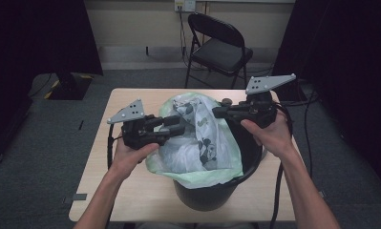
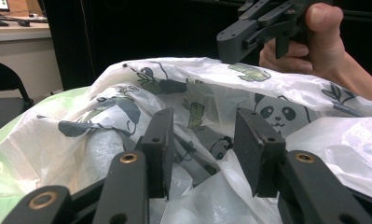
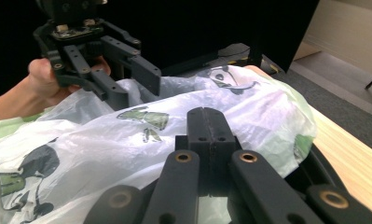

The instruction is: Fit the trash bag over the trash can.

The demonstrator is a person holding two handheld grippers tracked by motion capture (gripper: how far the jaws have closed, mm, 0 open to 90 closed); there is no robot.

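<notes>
Two grippers at the bag in the bin

Left gripper (image 1: pixel 174 125) jaws stand apart around a fold of the bag (image 1: pixel 200 136) (panda print); right gripper (image 1: pixel 218 112), at 1 o'clock, is closed, empty, above it.

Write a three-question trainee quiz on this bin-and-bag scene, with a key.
1. True or false: the right gripper has its jaws pressed together.
2. What is printed on the white bag? A) pandas B) stripes C) stars
3. What does the black bin stand on?

Key: 1 true. 2 A. 3 the wooden table, with a green liner over the bin's rim; the left gripper has its jaws apart against the bag.
</notes>
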